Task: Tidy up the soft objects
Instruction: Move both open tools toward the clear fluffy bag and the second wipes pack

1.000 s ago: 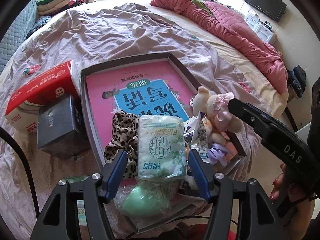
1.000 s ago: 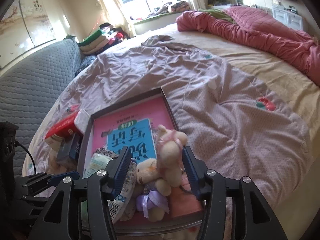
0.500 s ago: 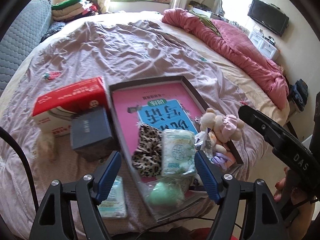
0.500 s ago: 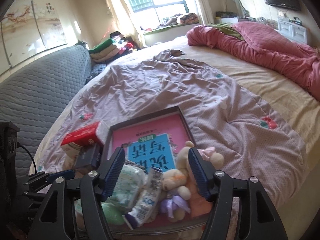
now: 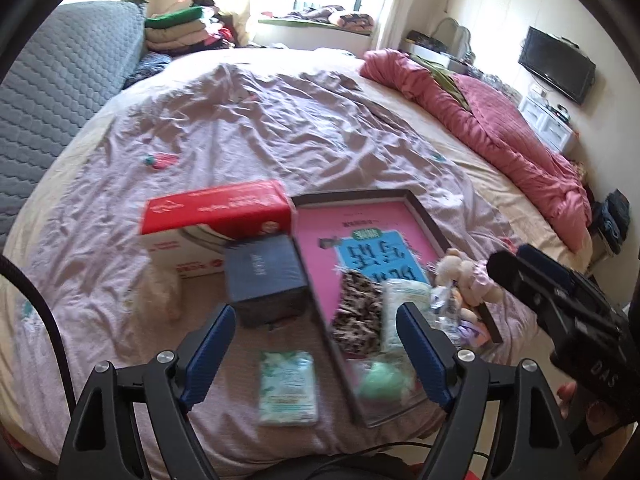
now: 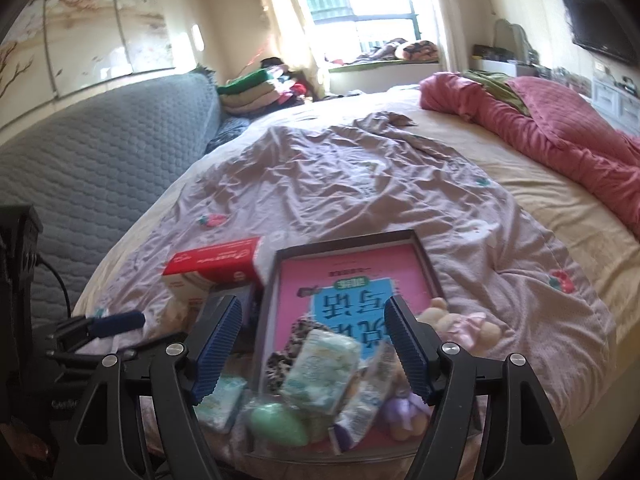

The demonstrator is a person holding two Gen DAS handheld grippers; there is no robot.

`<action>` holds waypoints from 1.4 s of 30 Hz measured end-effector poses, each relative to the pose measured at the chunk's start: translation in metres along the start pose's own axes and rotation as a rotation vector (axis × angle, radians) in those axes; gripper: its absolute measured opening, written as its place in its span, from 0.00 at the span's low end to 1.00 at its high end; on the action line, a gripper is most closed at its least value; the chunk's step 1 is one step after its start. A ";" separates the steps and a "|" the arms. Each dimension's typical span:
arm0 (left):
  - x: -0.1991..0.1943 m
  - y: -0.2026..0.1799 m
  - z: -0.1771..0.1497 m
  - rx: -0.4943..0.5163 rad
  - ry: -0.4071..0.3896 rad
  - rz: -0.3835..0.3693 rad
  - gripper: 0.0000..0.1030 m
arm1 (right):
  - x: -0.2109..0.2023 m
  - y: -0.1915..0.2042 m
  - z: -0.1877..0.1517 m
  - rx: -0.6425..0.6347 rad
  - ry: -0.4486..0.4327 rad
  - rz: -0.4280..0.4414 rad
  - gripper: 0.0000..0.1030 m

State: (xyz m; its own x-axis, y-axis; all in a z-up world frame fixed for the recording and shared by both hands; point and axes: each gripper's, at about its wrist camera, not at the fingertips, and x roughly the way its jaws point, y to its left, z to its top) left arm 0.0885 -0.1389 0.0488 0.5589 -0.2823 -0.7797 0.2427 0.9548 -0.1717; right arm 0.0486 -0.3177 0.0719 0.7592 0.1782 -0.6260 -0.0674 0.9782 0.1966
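Soft stuff is mostly sitting piled at the near end of one shallow dark tray [image 5: 426, 220] on the bed [image 5: 280, 120]. Counting what's lying in it: one leopard-print cloth [image 5: 356, 316], one white-green pack [image 5: 400, 304], one green egg-shaped thing [image 5: 380, 380] in clear wrap, one crinkly sachet [image 6: 364, 408], and one plush bear [image 5: 464, 276] with a pink bow leaning on the tray's right rim. Something purple [image 6: 404, 408] is sitting by the bear, can't tell what it is. A second pack [image 5: 288, 384] is lying outside the tray, on the bedsheet just left of it.

Other things: one red-and-white box [image 5: 216, 216] and one dark box [image 5: 264, 276] are sitting touching each other, right up against the tray's left side. A pink quilt [image 5: 500, 128] is bunched up along the far right of the bed, and folded clothes [image 5: 180, 32] are stacking up by the window.

Left gripper [image 5: 316, 356] is hovering over the loose pack and the tray's left edge, jaws opening, nothing gripped. Right gripper [image 6: 312, 348] is hanging over the pile, jaws also opening, pads not touching anything. Nothing is blocking either one.
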 end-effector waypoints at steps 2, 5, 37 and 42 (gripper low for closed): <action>-0.006 0.011 0.000 -0.017 -0.011 0.010 0.80 | 0.001 0.012 -0.001 -0.019 0.008 0.016 0.73; -0.014 0.028 -0.001 -0.037 -0.022 0.029 0.80 | 0.005 0.029 -0.003 -0.038 0.026 0.044 0.73; -0.025 0.139 -0.026 -0.216 -0.030 0.100 0.80 | 0.056 0.120 -0.037 -0.175 0.206 0.110 0.74; -0.019 0.156 -0.033 -0.241 -0.025 0.118 0.80 | 0.074 0.128 -0.053 -0.184 0.283 0.096 0.74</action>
State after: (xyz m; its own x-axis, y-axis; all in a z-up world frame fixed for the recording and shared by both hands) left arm 0.0891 0.0182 0.0173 0.5921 -0.1669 -0.7884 -0.0191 0.9751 -0.2208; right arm 0.0618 -0.1739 0.0112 0.5361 0.2677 -0.8006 -0.2647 0.9539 0.1416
